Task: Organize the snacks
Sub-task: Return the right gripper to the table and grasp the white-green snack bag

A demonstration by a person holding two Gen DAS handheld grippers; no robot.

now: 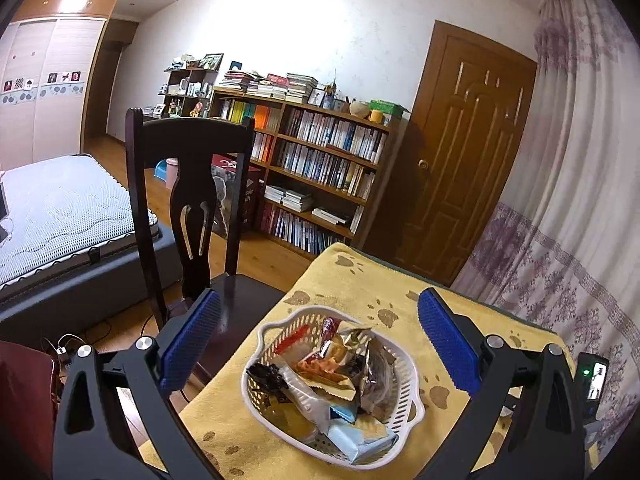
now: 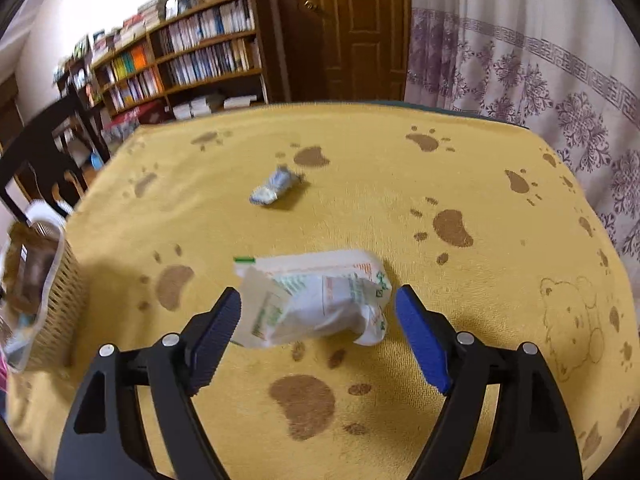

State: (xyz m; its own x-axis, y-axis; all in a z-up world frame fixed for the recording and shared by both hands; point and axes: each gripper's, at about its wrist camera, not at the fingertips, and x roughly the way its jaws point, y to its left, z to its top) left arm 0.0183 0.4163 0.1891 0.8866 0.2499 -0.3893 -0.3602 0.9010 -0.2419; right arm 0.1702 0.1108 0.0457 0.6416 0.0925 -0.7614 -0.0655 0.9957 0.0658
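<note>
Item: snack sorting, in progress. Right gripper point(image 2: 318, 322): jaws spread wide, one either side of the white packet point(image 2: 320, 300) at lower centre of the right wrist view, holding nothing; whether the pads touch the wrapper cannot be told. Left gripper point(image 1: 320, 344): jaws spread, empty, hanging above the white basket point(image 1: 412, 384) at lower centre of the left wrist view. Risks, as judged: the white packet is crumpled and slack, so closing on a loose flap could let the body slide out on the lift; the right wrist view is blurred, so a hurried closure might skid the packet over the yellow cloth point(image 2: 400, 184) covering the counter; the basket is already heaped, so another packet dropped near the rim could slip over the side. Count: baskets, 1; packets loose on the counter, 2 (white packet; small blue-and-white packet point(image 2: 274, 188), upper centre, well apart); packets in the basket, many, overlapping, not countable; grippers, 2
</note>
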